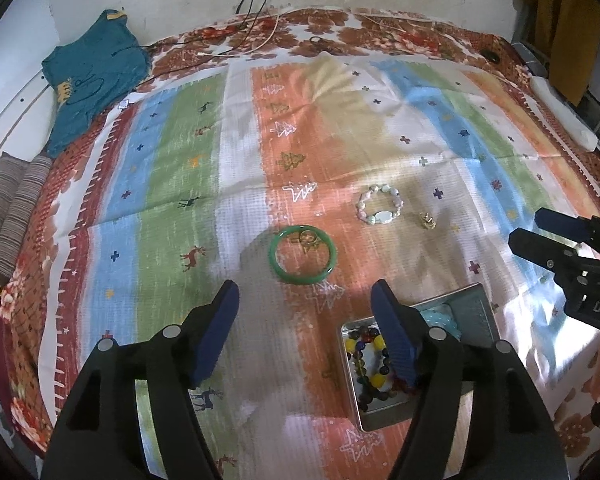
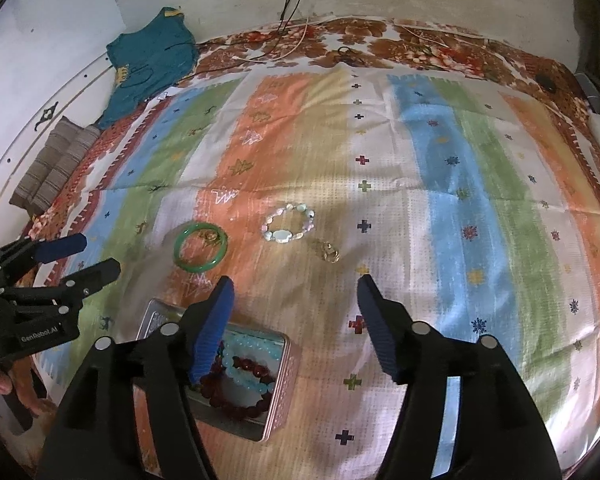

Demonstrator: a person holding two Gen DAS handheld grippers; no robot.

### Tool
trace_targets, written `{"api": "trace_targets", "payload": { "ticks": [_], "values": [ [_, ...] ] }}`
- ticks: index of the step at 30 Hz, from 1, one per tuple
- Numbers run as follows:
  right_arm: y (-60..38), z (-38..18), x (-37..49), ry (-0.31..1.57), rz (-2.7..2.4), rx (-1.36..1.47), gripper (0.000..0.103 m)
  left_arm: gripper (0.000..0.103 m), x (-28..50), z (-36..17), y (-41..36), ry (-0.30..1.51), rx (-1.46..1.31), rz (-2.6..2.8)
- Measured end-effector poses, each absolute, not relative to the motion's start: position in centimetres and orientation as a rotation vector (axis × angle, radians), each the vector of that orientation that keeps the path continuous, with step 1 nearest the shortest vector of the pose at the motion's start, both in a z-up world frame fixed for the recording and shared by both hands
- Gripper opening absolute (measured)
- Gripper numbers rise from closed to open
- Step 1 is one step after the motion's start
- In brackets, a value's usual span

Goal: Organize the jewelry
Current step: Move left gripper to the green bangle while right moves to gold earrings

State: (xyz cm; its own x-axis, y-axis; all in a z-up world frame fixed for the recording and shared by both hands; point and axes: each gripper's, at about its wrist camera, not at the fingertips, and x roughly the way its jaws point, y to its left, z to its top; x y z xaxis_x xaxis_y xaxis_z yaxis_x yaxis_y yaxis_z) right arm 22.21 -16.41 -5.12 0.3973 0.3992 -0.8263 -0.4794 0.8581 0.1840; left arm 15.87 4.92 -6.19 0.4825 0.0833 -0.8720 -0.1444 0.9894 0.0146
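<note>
Both the left tongs and right tongs gape, empty. A tin of beads lies on the bed; bangle, bracelet and charm lie beyond.

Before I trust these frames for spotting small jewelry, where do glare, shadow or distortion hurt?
Left wrist view: sun glare washes out the cloth at right; a shadow lies beside the green bangle; fisheye bends the edges. Right wrist view: softer focus, the small gold piece blurs, the tin sits partly behind the tongs.
</note>
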Motion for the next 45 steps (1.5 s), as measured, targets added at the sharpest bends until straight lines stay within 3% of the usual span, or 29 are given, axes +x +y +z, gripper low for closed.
{"api": "trace_targets", "payload": {
  "ticks": [7, 18, 45],
  "values": [
    [-15.6, -5.7, 23.2, 1.013, 0.53, -0.115, 0.073, 0.073, 17.2, -7.2, 6.2, 1.083, -0.094, 0.171],
    [-14.9, -7.0, 24.6, 0.987, 0.472, -0.234, 0.075, 0.074, 19.7, -9.5, 8.0, 1.135, -0.12, 0.212],
    [-10.4, -13.1, 31.6, 1.151, 0.481, -0.205, 0.075, 0.075, 24.1, -15.3, 10.4, 1.256, -0.138, 0.226]
  ]
}}
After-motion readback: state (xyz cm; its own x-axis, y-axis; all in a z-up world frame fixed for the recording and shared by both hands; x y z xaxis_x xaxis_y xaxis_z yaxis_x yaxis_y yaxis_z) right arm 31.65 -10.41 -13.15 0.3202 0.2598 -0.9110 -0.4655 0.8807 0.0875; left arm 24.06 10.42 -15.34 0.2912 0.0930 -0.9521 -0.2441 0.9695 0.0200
